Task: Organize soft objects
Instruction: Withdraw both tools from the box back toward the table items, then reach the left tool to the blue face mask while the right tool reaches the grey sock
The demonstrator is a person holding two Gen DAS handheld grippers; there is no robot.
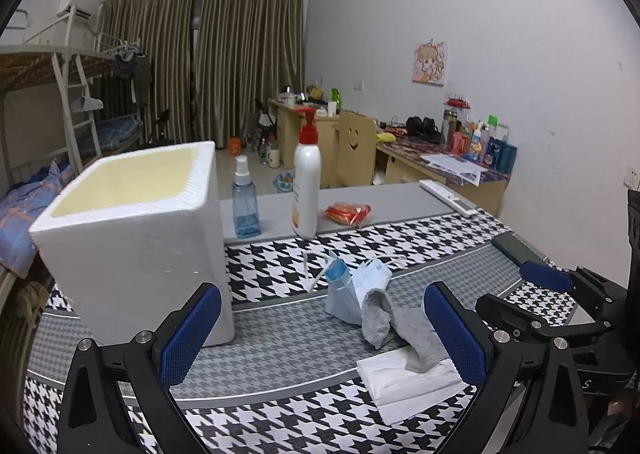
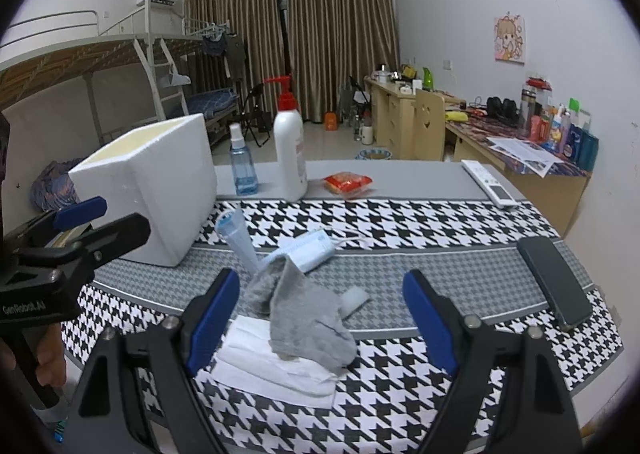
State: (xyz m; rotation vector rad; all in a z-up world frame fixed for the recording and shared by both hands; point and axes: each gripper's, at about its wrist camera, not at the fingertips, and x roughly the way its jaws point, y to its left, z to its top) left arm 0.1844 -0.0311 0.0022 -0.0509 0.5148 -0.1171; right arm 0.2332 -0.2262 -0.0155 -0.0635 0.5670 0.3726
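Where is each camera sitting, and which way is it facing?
Left wrist: on the left gripper, tilted down over the table; its open jaws frame the grey sock and foam box; the right gripper shows at right.
Right wrist: on the right gripper, tilted down; open jaws frame the sock; the left gripper and a hand show at left.
Shared: sock, box, white tissue, face masks.

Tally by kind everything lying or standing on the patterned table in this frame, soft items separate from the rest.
Soft items: 3 (grey sock, white folded cloth, blue face mask)
Bottles: 2 (spray bottle, pump bottle)
Foam box: 1
Red snack packet: 1
Remote control: 1
Dark phone: 1
Total: 9
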